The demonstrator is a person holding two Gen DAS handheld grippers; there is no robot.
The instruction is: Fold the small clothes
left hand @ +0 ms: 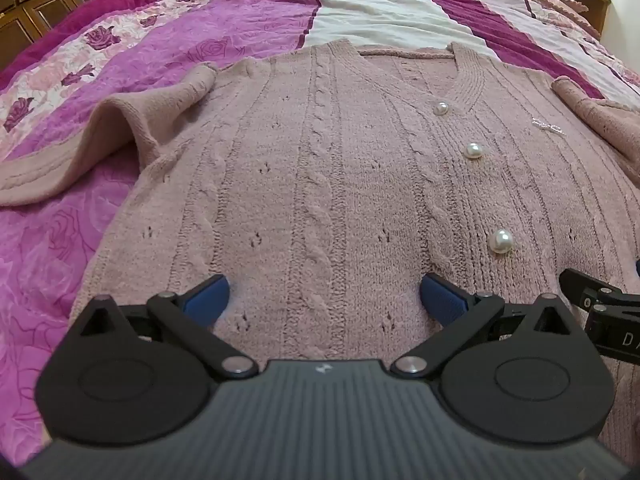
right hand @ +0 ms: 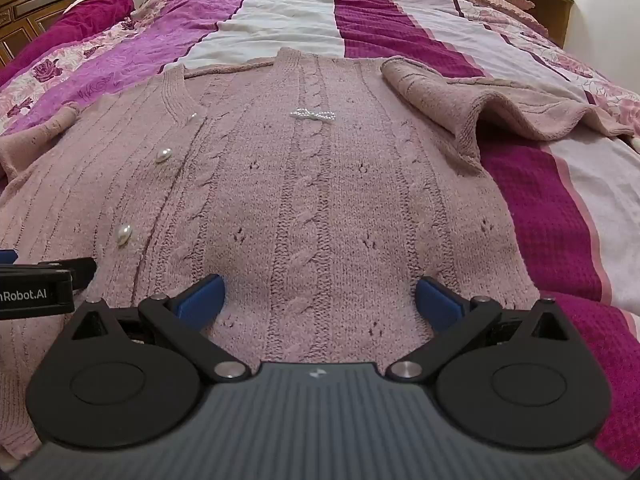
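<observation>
Here, both pairs of tongs spread as wide as they go, gripping nothing. Left gripper (left hand: pixel 325 296) tilted down over the lower front of the dusty-pink cable-knit cardigan with pearl buttons (left hand: pixel 320 184), blue pads seemingly resting on or just above the knit; cannot tell which. Right gripper (right hand: pixel 320 298) likewise over the other half of the hem, just beside its partner. Cardigan lying flat, face up, on the magenta, pink and white striped quilted bedspread (left hand: pixel 380 4), sleeves flung outward on either side. Judged as the very start: spread out, no fold made yet. Next probably calls for closing on a hem edge or sleeve and carrying it across.
</observation>
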